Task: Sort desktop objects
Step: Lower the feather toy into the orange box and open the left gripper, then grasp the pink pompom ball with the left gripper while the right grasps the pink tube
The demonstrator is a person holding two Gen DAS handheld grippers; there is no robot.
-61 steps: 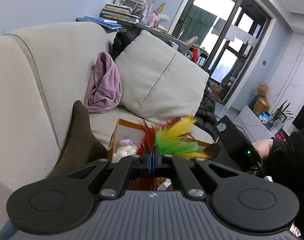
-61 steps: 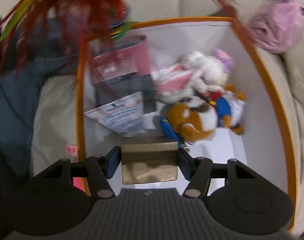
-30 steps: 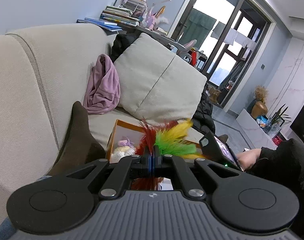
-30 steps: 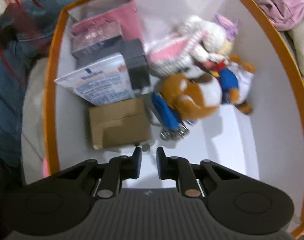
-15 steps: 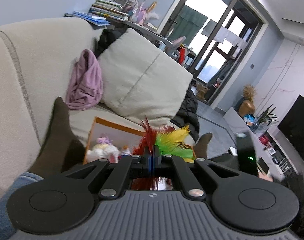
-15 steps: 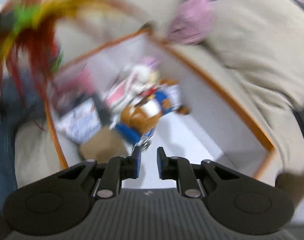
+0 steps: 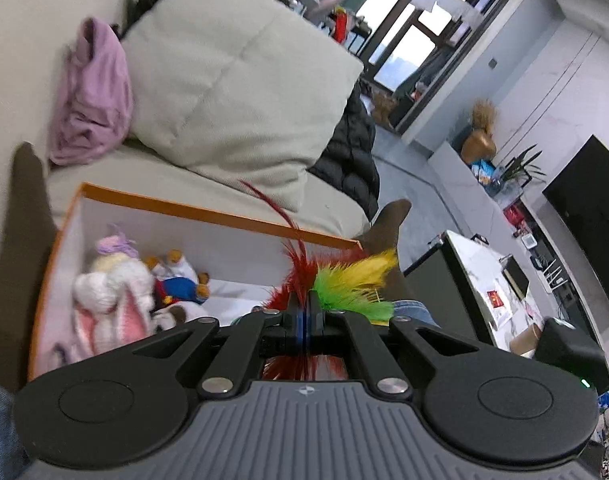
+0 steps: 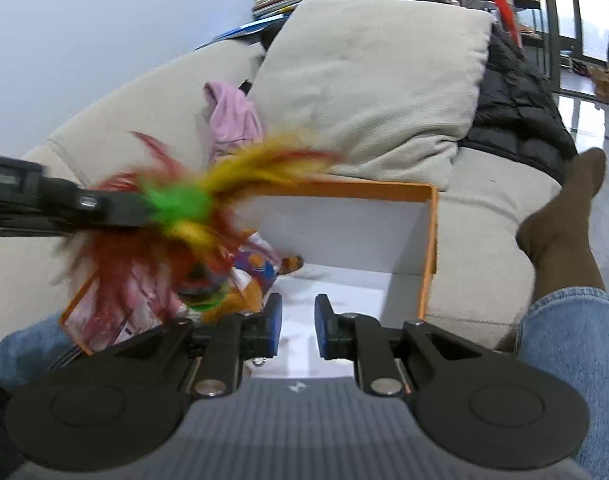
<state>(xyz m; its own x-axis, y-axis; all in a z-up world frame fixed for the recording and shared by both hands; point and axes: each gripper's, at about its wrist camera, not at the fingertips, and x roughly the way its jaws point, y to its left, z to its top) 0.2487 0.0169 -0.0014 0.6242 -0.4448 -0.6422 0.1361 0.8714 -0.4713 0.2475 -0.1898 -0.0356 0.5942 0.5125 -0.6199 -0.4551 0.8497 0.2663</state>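
My left gripper is shut on a feather toy with red, green and yellow plumes, held over the near side of an orange-rimmed white box on the sofa. Plush toys lie in the box's left part. In the right wrist view my right gripper is slightly open and empty above the box. The left gripper comes in from the left with the feather toy, blurred, over the plush toys.
A beige cushion and a pink cloth lie on the sofa behind the box. A black jacket is to the right. A socked foot and jeans leg flank the box. A low table stands at right.
My right gripper let go of the brown cardboard box inside the orange box, closed most of the way and drew back and up. The left gripper with the feather toy tilted down toward the box.
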